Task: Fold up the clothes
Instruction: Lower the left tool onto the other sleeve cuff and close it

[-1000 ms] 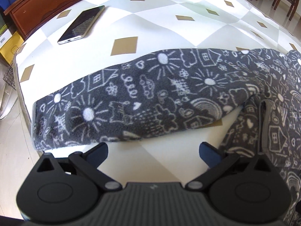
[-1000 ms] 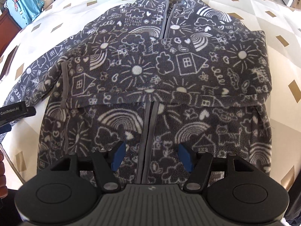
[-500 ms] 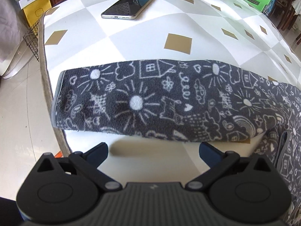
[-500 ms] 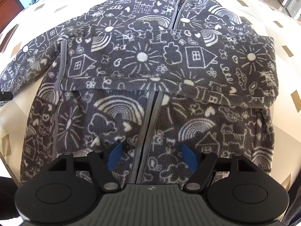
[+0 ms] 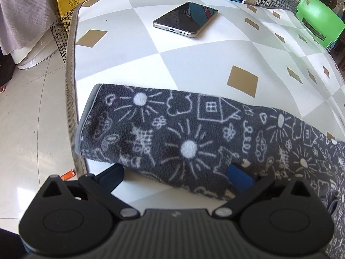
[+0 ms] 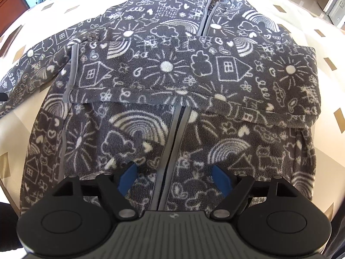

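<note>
Hovering low over the fleece jacket [image 6: 172, 112]: right hand-held gripper [image 6: 175, 178], jaws opening, already wide, straddling the grey zipper [image 6: 172, 142] near the hem. Nothing is pinched; whether the blue pads [image 6: 127, 178] touch the fleece is hard to tell.

Left hand-held gripper [image 5: 175, 176] is wide too. Right pad [image 5: 239, 176] overlaps the near edge of the outstretched sleeve [image 5: 172, 133], left pad sits over bare surface [image 5: 194, 64]; contact can't be confirmed and nothing is clamped.

Jacket lies front-up on the diamond-patterned surface, filling the middle of the right wrist view. One sleeve is folded flat across the chest, cuff ending at centre left. The other sleeve runs off towards the left edge of that frame, cut off there. In the left wrist view that sleeve crosses from lower right to the grey-trimmed cuff [image 5: 83, 125] at centre left, right at the surface's edge.

Hem is hidden behind the right hand-held gripper body.

Farther back in the left wrist view: a phone [image 5: 185, 19] face-up at upper centre, well apart from the sleeve. Beyond the edge at upper left, a wire basket [image 5: 61, 34], contents hidden by the surface, and a yellow box [image 5: 72, 2]. Green chair [image 5: 319, 19] at upper right, partly cut off.
</note>
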`<action>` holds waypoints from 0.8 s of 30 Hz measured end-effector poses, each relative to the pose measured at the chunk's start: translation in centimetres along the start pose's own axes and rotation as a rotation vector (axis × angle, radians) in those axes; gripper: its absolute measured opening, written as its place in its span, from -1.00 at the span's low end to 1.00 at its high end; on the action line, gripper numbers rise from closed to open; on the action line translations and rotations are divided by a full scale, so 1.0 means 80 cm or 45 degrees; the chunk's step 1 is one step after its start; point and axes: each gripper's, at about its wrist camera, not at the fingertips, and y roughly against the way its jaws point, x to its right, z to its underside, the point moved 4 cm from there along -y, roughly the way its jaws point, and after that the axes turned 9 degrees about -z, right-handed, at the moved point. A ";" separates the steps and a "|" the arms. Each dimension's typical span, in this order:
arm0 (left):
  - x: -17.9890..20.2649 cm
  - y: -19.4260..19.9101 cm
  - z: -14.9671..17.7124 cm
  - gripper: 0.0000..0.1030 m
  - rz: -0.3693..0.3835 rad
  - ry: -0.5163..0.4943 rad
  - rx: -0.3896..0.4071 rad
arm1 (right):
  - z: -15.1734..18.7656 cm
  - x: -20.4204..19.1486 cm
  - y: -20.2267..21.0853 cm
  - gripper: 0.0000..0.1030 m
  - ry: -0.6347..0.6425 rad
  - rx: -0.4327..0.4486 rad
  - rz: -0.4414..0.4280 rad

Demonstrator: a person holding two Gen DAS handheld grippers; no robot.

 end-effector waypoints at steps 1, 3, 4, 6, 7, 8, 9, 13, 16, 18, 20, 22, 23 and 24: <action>0.000 -0.001 -0.001 1.00 0.001 0.008 0.003 | 0.001 0.000 0.000 0.52 0.001 0.002 0.001; 0.000 -0.002 -0.003 0.99 0.007 0.030 0.011 | 0.002 0.000 0.000 0.52 0.002 0.007 0.001; -0.001 -0.002 -0.004 0.98 0.012 0.042 0.016 | 0.002 0.000 -0.001 0.53 0.004 0.010 0.001; -0.001 -0.002 -0.005 0.96 0.023 0.065 0.026 | 0.002 0.000 -0.002 0.53 0.008 0.015 0.001; -0.002 -0.001 -0.006 0.88 0.023 0.076 0.037 | 0.004 0.000 -0.001 0.53 0.010 0.017 0.000; -0.002 0.000 -0.006 0.78 0.023 0.087 0.047 | 0.004 0.000 -0.001 0.53 0.011 0.018 0.000; -0.003 0.001 -0.007 0.75 0.023 0.098 0.057 | 0.003 0.000 -0.002 0.54 0.011 0.018 0.000; -0.007 0.005 -0.011 0.39 0.048 0.150 0.089 | 0.003 0.000 -0.002 0.55 0.014 0.021 0.001; -0.005 0.007 -0.014 0.19 0.064 0.151 0.111 | 0.004 0.001 0.000 0.55 0.017 0.023 0.000; -0.004 0.007 -0.017 -0.02 0.079 0.152 0.120 | 0.003 0.001 -0.002 0.55 0.019 0.025 -0.001; -0.004 0.008 -0.019 -0.25 0.098 0.159 0.126 | 0.002 0.000 -0.002 0.55 0.020 0.026 -0.001; -0.005 0.008 -0.022 -0.48 0.119 0.174 0.126 | 0.002 0.001 -0.001 0.55 0.022 0.027 -0.001; -0.006 0.008 -0.022 -0.59 0.131 0.186 0.123 | 0.003 0.001 -0.001 0.55 0.023 0.028 -0.002; -0.007 0.008 -0.023 -0.61 0.143 0.199 0.118 | 0.004 0.002 0.000 0.55 0.024 0.029 -0.002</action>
